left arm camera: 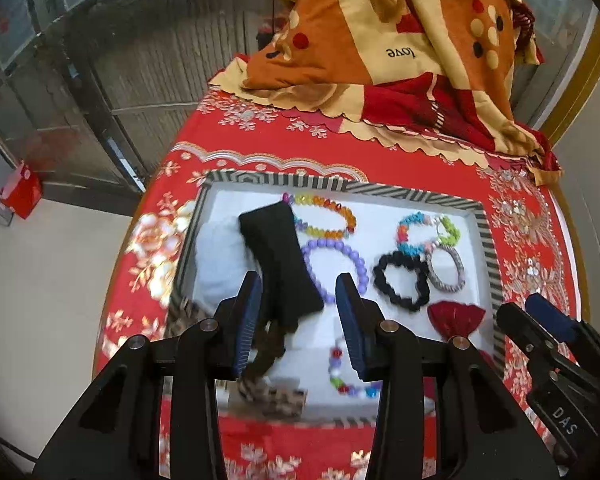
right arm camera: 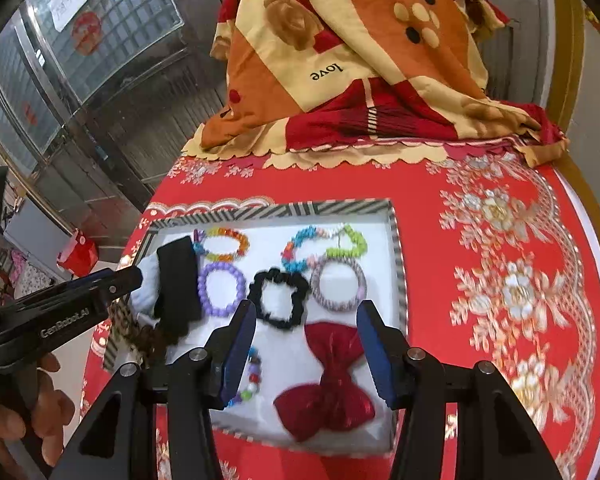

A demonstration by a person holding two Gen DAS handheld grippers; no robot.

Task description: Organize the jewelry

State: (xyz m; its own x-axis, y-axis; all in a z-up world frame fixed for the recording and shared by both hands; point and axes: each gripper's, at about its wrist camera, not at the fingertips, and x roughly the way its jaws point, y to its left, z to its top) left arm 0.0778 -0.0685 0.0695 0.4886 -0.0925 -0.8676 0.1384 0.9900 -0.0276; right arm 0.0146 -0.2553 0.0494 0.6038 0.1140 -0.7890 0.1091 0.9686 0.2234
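While both tools hang above the tray, these are the lines you need:

Tray: the striped-rim tray point(right arm camera: 398, 240) sits on the red flowered cloth point(right arm camera: 480, 300), and all the jewelry lies on its white floor.

Left tool: your left tool point(left arm camera: 300, 320) has its jaws parted with nothing between the pads; it is clear of the tray floor.

Right tool: your right tool point(right arm camera: 308, 350) is likewise parted and empty, poised over the near right part of the tray.

Bow: the red bow point(right arm camera: 328, 384) lies straight ahead of the right tool, framed between its two fingers. It is the right hand's piece; the left tool is well off to its side.

Bow axis: its long axis runs from the near left lobe up to the far right lobe, slanted across the right tool's line, with the pinched waist in the middle.

Bead string: the small mixed bead bracelet point(left arm camera: 346, 376) lies just beside the left tool's right finger, strung mostly near to far.

Black pouch: the black cloth piece point(left arm camera: 280, 264) lies ahead of the left tool, long axis slanting from far left to near right, overlapping a white cushion point(left arm camera: 220, 264).

Rings: the purple bracelet point(left arm camera: 340, 268), black scrunchie point(right arm camera: 280, 300) and grey striped band point(right arm camera: 338, 286) lie flat in a row, touching or nearly so.

Judgement: you would likely close across the bow's waist, so turn the jaws square to its slant.
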